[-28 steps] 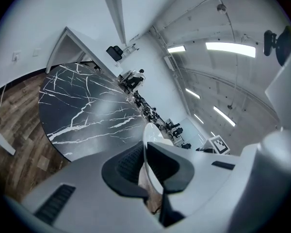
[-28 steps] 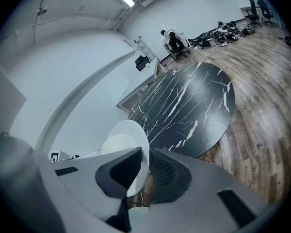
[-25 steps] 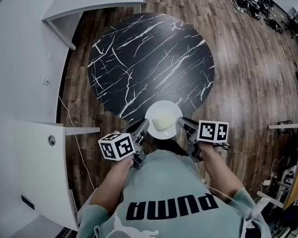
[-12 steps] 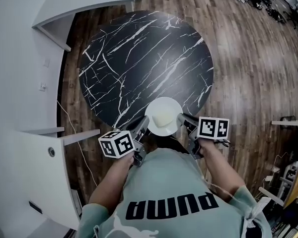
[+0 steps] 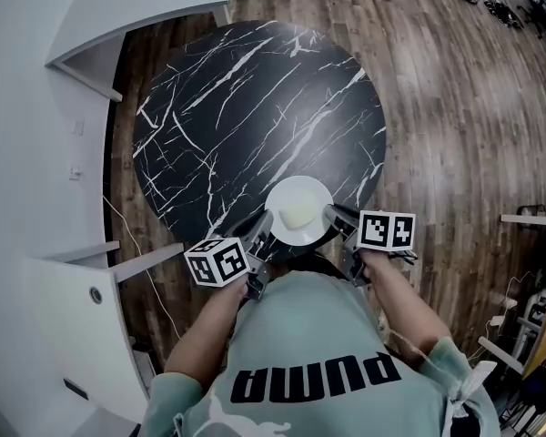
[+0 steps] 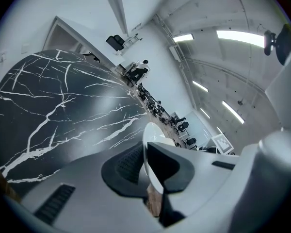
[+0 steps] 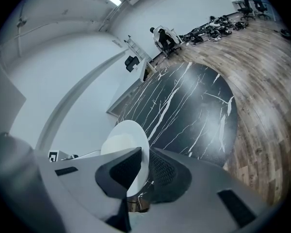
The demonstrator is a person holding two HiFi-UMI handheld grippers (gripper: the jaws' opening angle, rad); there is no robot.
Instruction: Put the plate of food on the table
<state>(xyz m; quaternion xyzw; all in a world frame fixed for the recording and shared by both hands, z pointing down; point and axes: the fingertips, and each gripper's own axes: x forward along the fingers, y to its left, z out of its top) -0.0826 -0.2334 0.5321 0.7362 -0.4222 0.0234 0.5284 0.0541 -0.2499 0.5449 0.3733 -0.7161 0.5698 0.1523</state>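
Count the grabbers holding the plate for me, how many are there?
2. The left gripper grips the white plate at its left rim, the right gripper at its right rim, over the near edge of the black table.

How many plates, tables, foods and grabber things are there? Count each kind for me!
Plates: 1, the white plate
Food: 1, the pale food on it
Tables: 1, the black marble table
Grippers: 2, the left gripper and the right gripper
Total: 5
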